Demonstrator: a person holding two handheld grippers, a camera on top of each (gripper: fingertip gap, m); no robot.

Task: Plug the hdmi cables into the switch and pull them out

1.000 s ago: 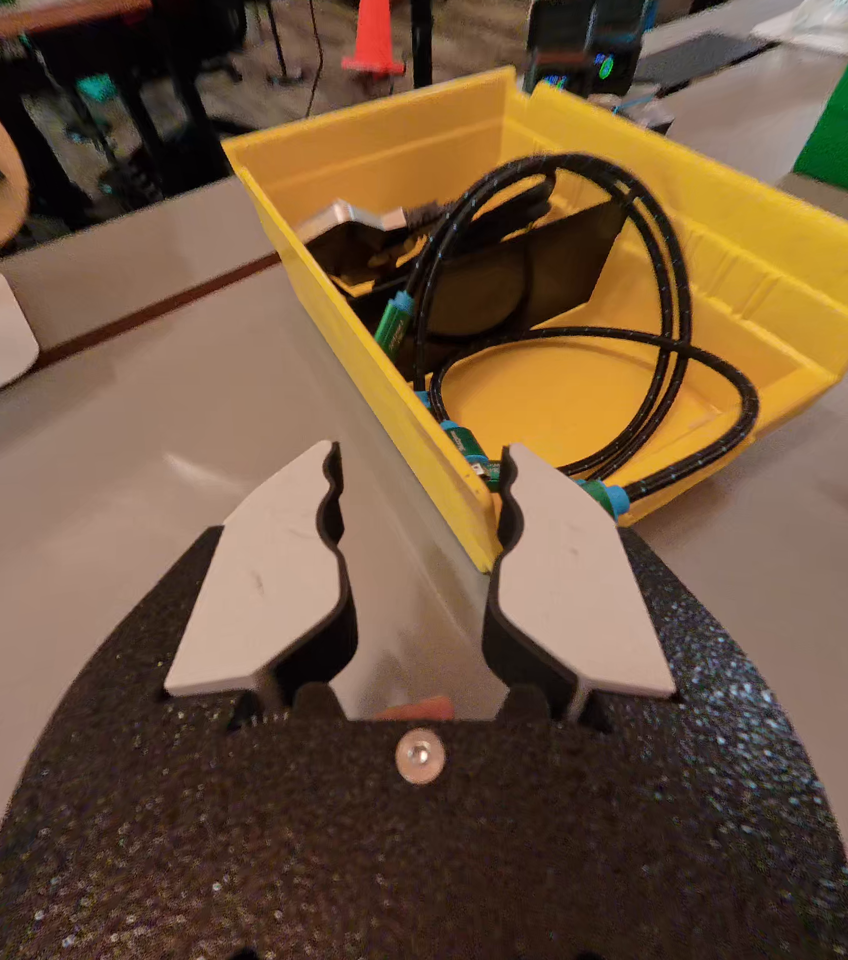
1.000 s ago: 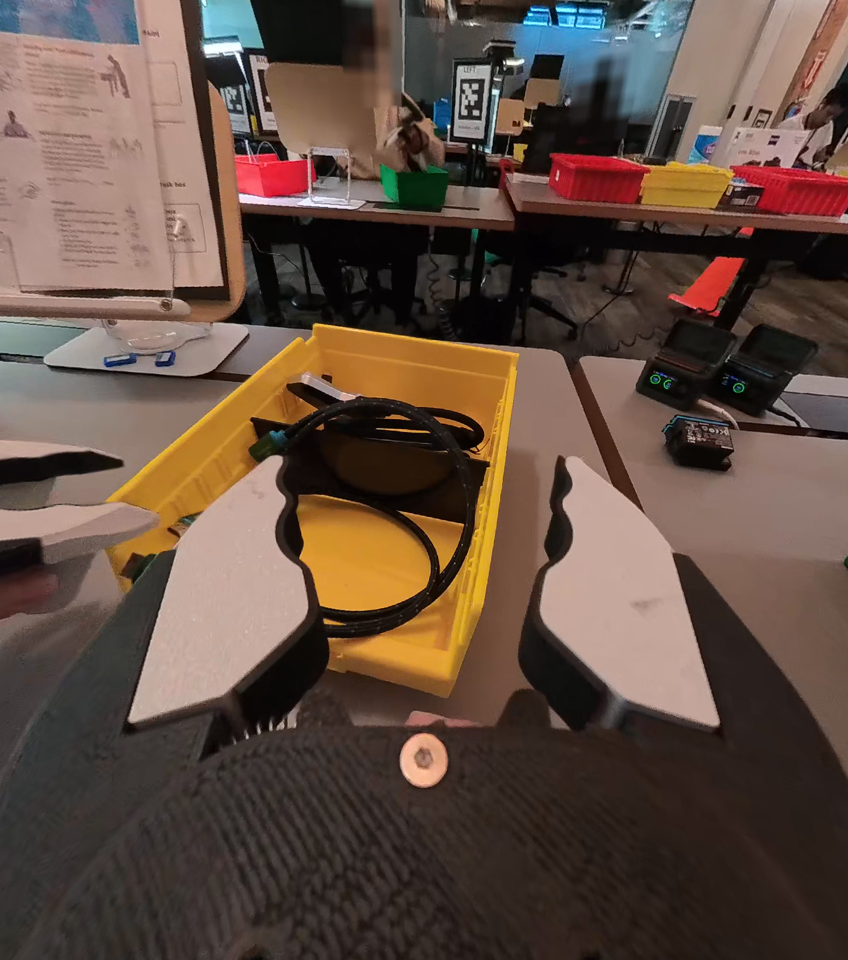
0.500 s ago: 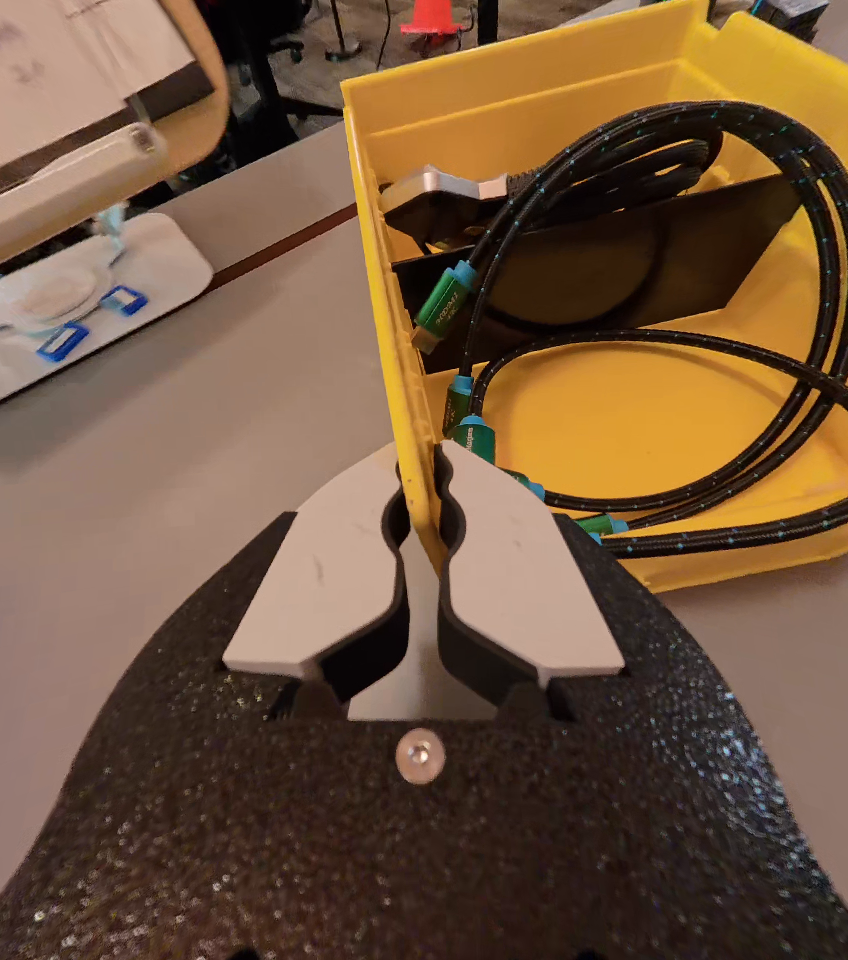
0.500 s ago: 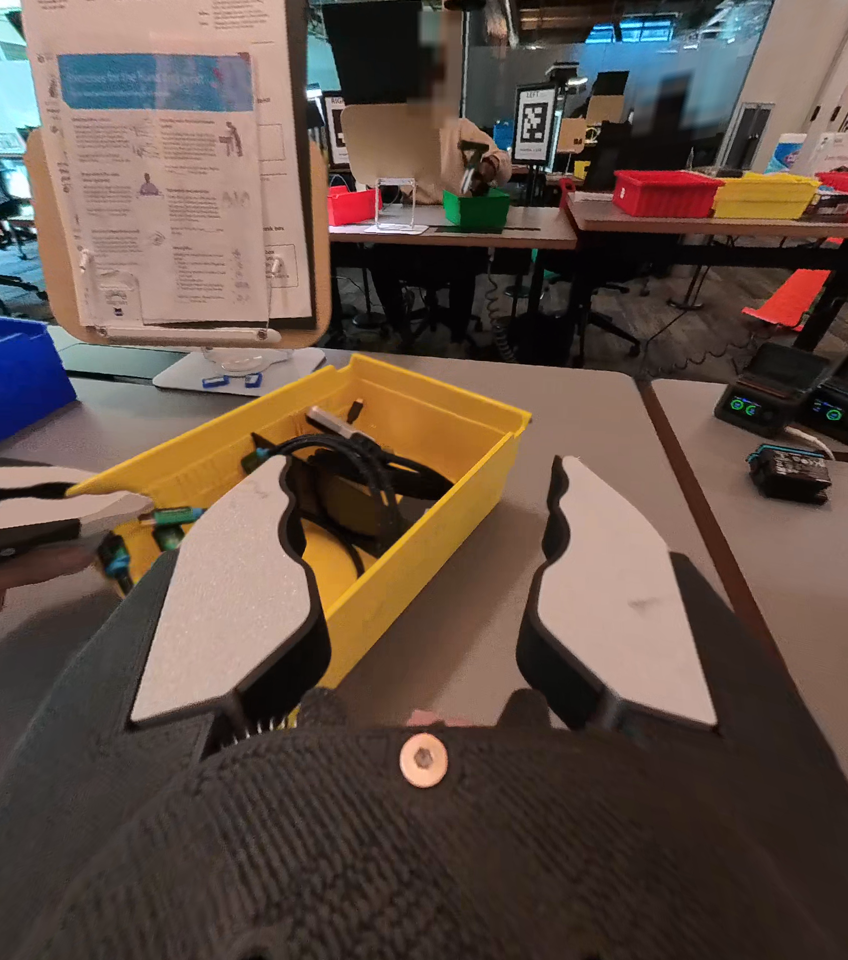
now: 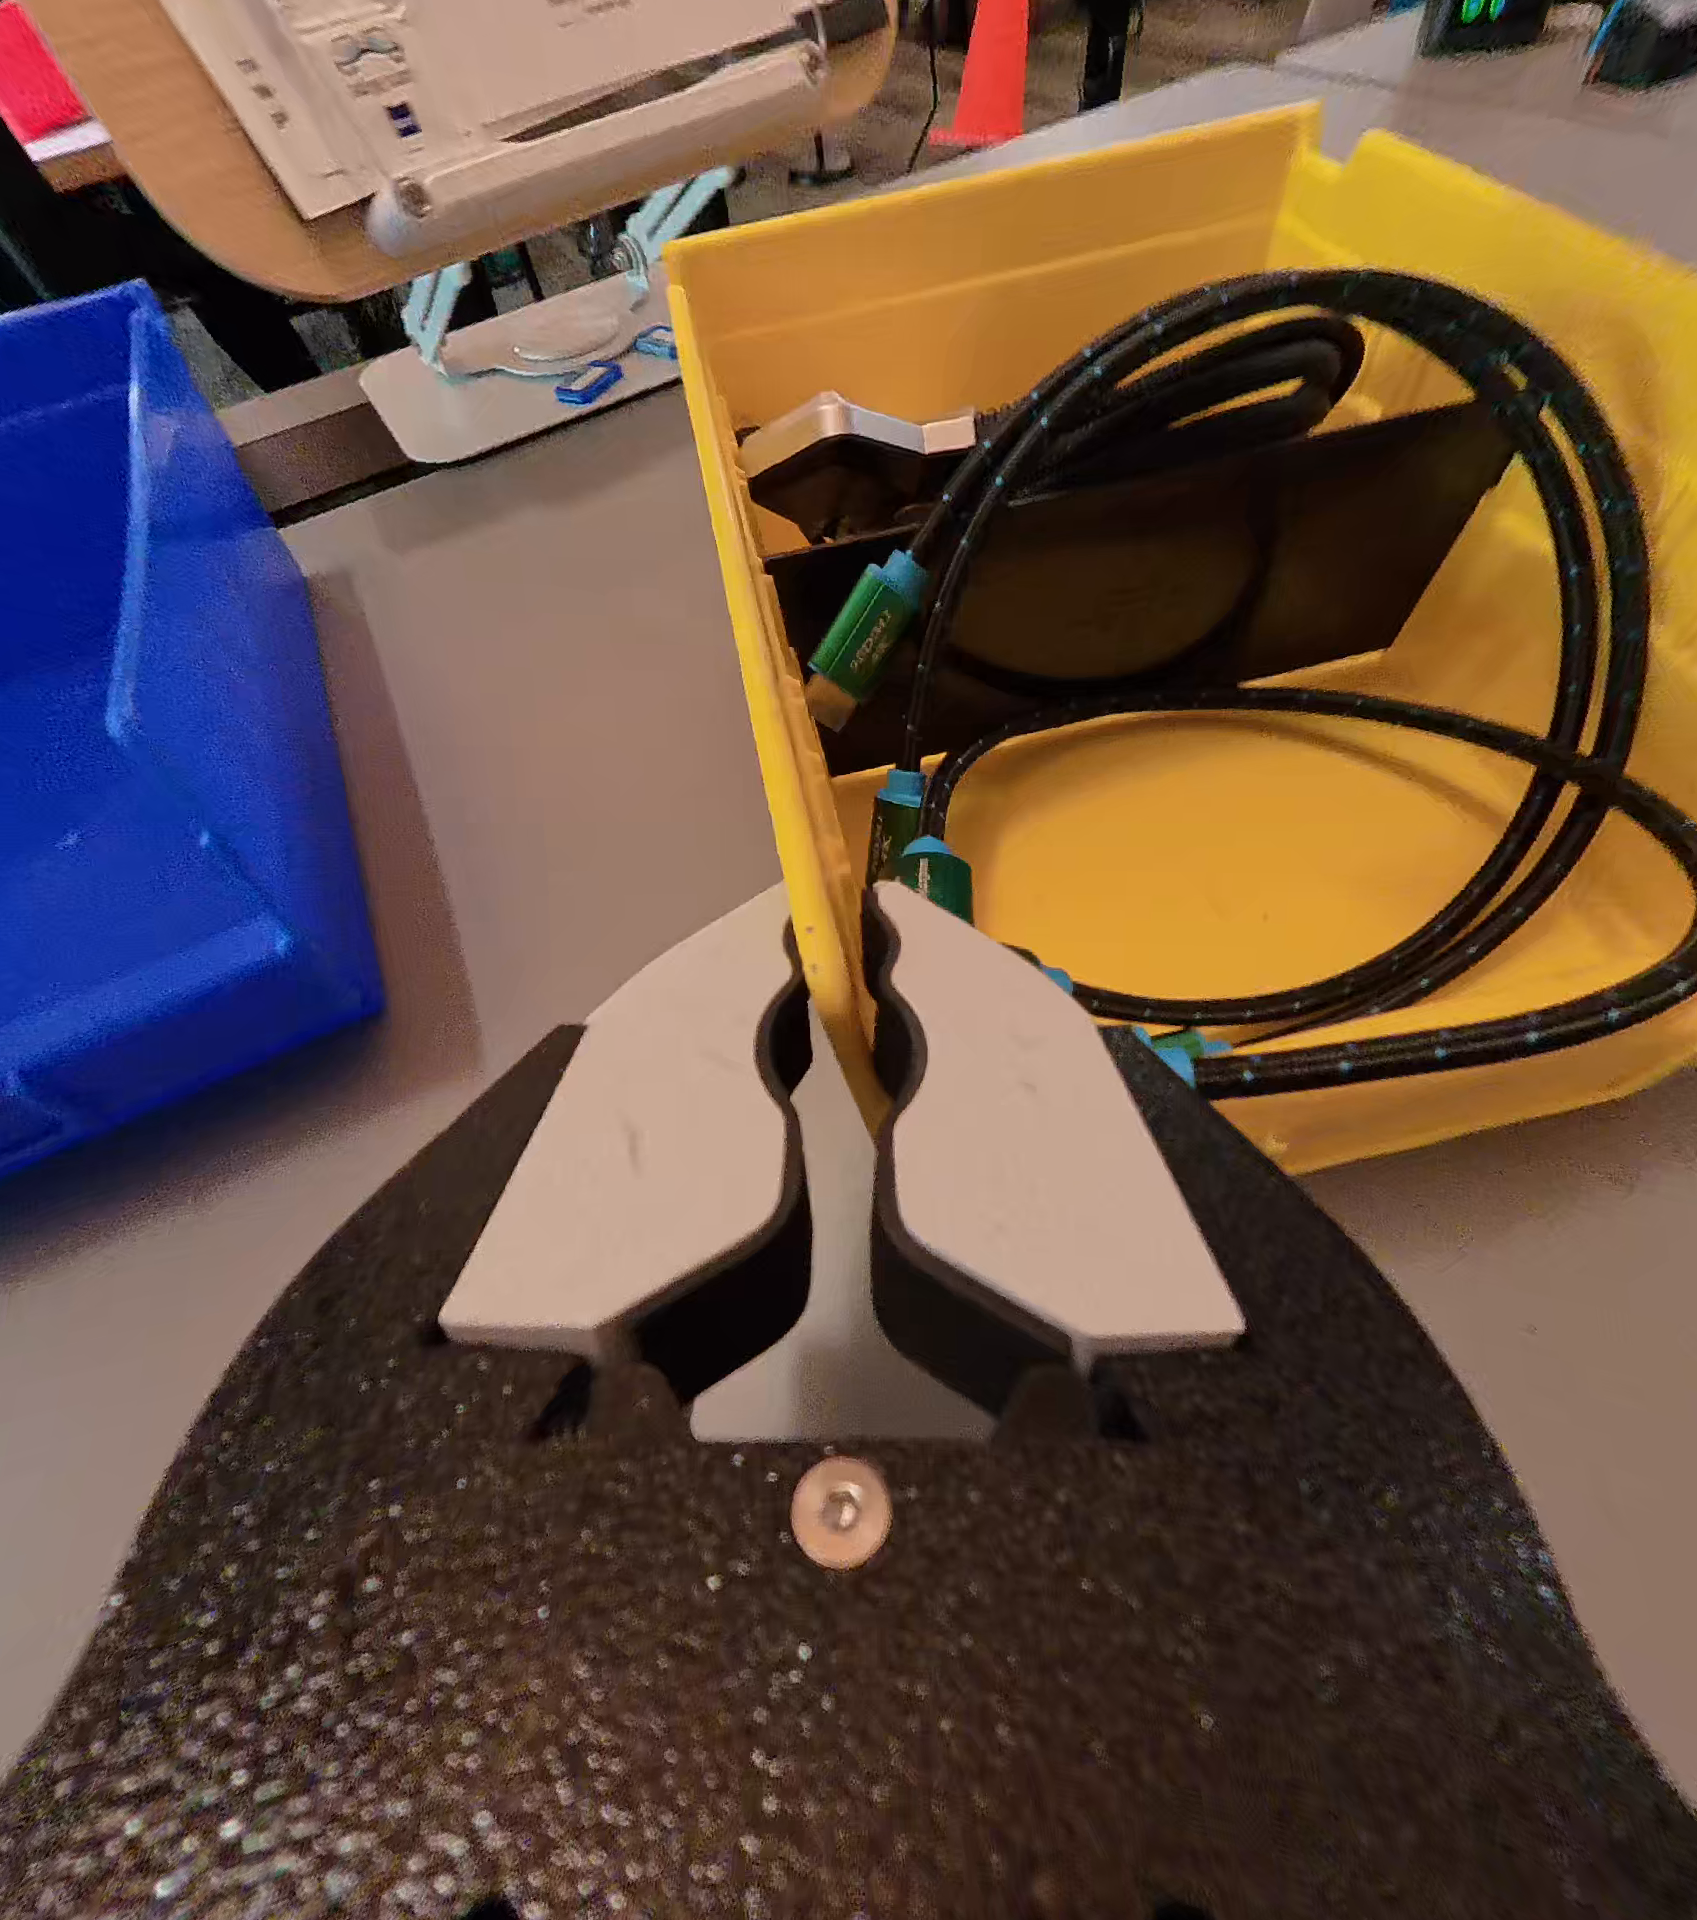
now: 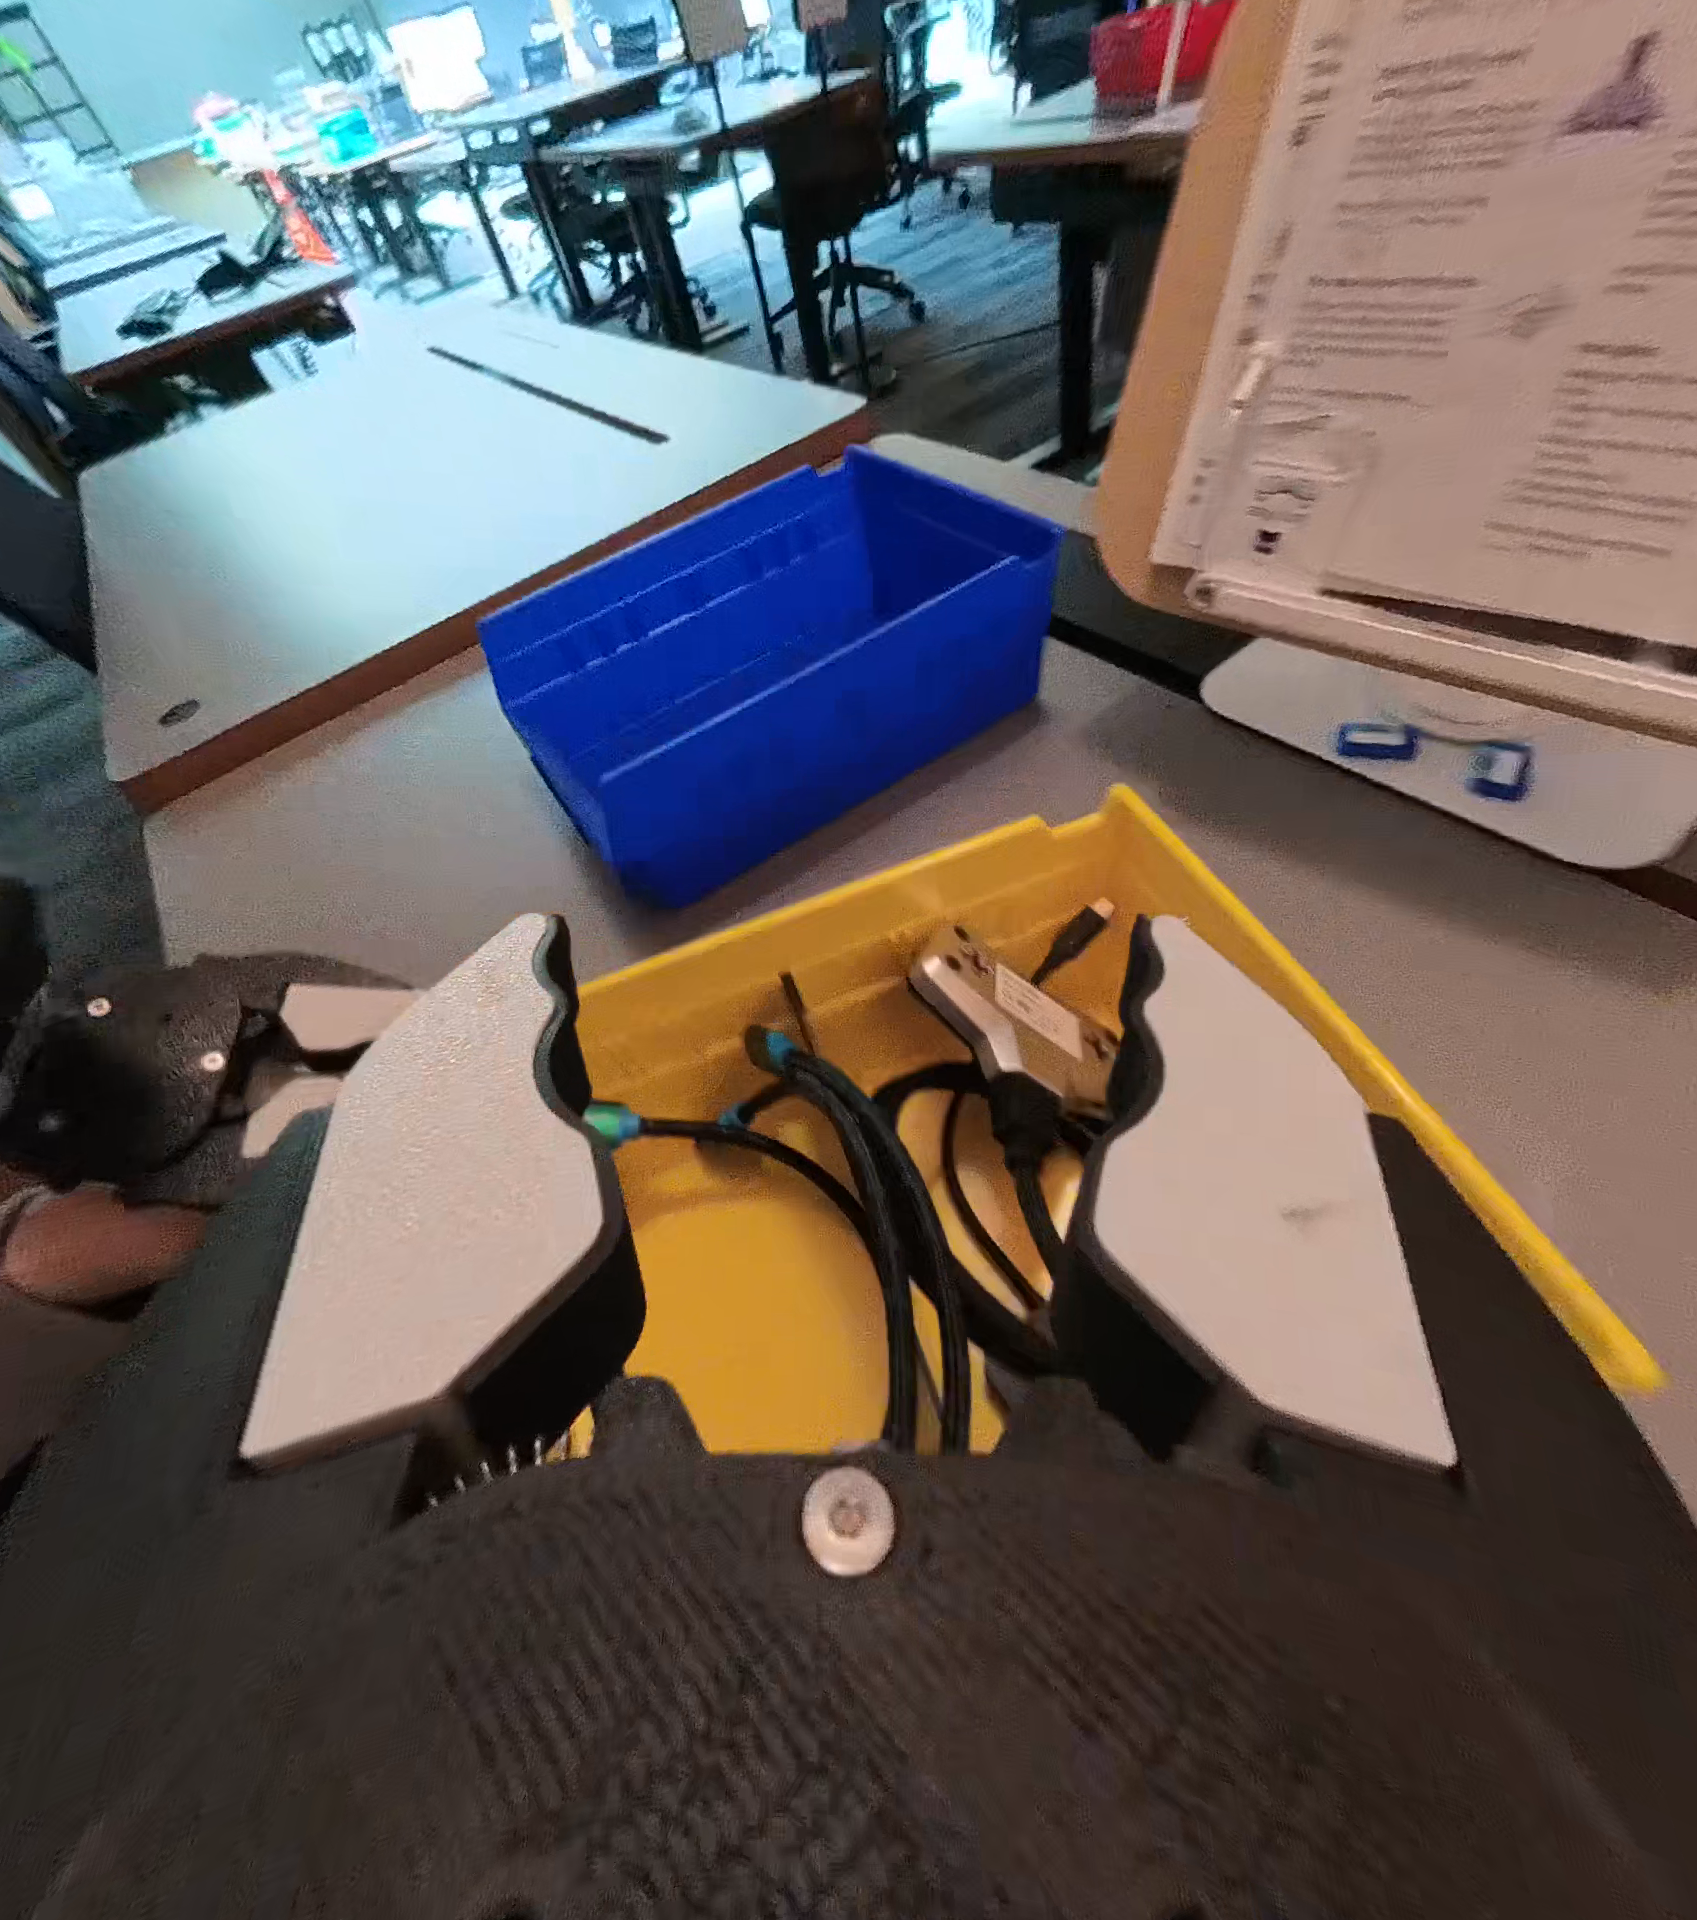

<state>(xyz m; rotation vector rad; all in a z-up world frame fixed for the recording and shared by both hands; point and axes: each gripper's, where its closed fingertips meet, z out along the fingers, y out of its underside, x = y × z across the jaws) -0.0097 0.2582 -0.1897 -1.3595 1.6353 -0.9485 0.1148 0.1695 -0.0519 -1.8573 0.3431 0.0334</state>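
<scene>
The left hand-held gripper [image 5: 836, 940] is closed on the near side wall of the yellow bin [image 5: 979, 260], one finger outside the wall and one inside, close to the bin's near corner. The right hand-held gripper [image 6: 849, 997] hangs over the same bin with its jaws spread wide and nothing between them.

Inside the yellow bin, near the clamped wall, lie the green-and-teal plugs [image 5: 865, 629] of the hdmi cables [image 5: 1592, 582], whose black braided cords loop across the yellow floor toward the far side wall. Behind a black divider [image 5: 1363, 540], in the bin's far compartment, sits the switch [image 6: 1015, 1023], a small silver and black box with a short dark lead; no green plug is seen in it, though its ports are partly hidden.

Left of the yellow bin on the grey tabletop [image 5: 532, 665] stands a blue bin [image 6: 771, 665], apart from it. Toward the far edge of the tabletop a clipboard stand [image 6: 1509, 343] holds printed sheets on a white base.
</scene>
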